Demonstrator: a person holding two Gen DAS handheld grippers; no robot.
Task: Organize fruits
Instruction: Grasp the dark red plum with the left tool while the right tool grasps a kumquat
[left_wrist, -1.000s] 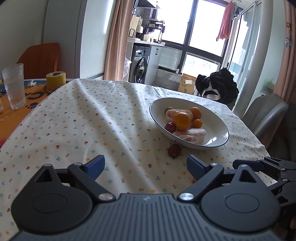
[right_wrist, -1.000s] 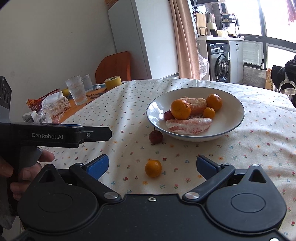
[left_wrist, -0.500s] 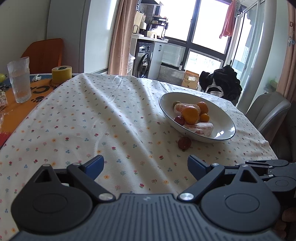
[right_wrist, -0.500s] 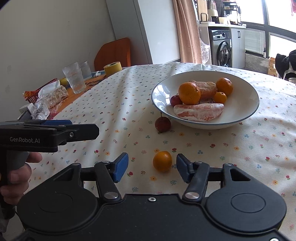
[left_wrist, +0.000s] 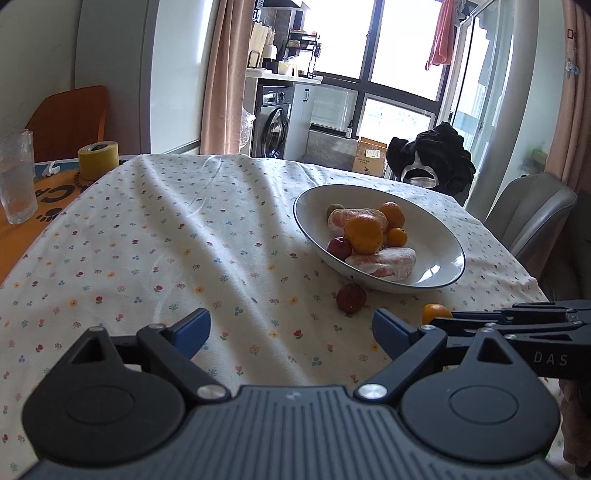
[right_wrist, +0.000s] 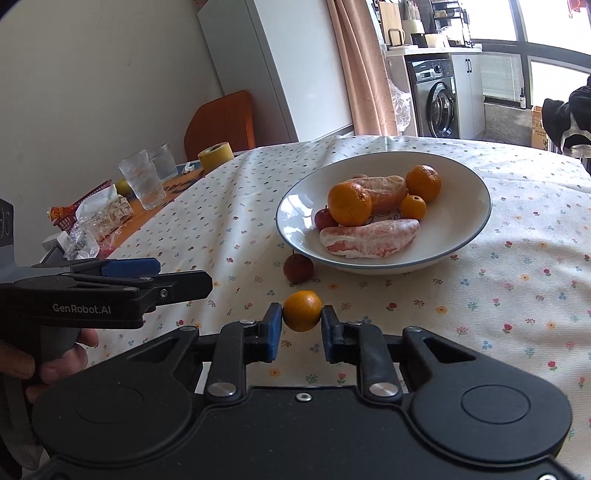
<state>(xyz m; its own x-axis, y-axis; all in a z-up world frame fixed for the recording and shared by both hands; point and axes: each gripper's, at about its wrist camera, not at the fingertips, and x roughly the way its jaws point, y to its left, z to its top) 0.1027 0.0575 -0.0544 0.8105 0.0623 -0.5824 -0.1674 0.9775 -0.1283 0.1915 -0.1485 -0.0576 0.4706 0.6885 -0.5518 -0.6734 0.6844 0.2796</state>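
Note:
A white bowl (right_wrist: 476, 206) on the flowered tablecloth holds oranges, peeled pomelo pieces and a small red fruit; it also shows in the left wrist view (left_wrist: 443, 254). A small dark red fruit (right_wrist: 297, 268) lies on the cloth just in front of the bowl, seen too in the left wrist view (left_wrist: 351, 298). My right gripper (right_wrist: 302, 314) is shut on a small orange (right_wrist: 302, 310), just above the cloth. That orange shows in the left wrist view (left_wrist: 436, 313). My left gripper (left_wrist: 291, 328) is open and empty, left of the right one.
Two glasses (right_wrist: 142, 179), a yellow tape roll (right_wrist: 215, 157) and snack packets (right_wrist: 92, 218) stand at the table's left end. An orange chair (right_wrist: 221, 123) is behind them. A grey chair (left_wrist: 532, 210) stands at the right edge.
My right gripper has closed from wide open onto the small orange. The left gripper has shifted a little and stays open.

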